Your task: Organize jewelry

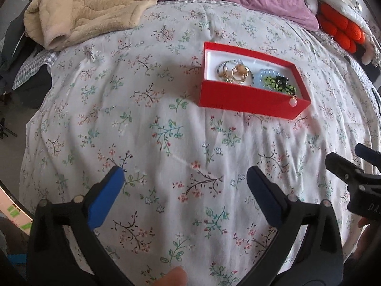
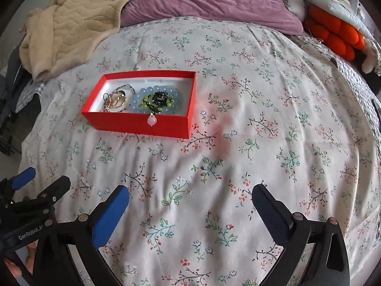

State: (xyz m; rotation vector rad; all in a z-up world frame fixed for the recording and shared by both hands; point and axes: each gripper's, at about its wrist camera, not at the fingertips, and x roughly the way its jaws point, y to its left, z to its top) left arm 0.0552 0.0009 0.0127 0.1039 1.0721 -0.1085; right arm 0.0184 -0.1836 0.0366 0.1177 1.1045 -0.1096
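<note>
Both tongs hover released and empty over the floral bedspread [image 2: 262, 109]. Left tongs [image 1: 185, 178]; right tongs [image 2: 190, 197]. The red jewelry box [image 2: 140, 121] lies ahead of both: right of the left tongs' axis, left of the right tongs'. Inside: gold rings [image 2: 116, 100], a pale blue bead bracelet [image 2: 142, 97], a green-and-black piece [image 2: 154, 101]. These are probably light, slippery and tangle-prone; grip a bead strand. The pink bead [image 2: 152, 120] hanging outside the near wall shows centrally only in the right view.

bare floral bedspread [image 2: 238, 124] all around red box [image 2: 142, 124]; blanket [image 2: 71, 31] well behind.
</note>
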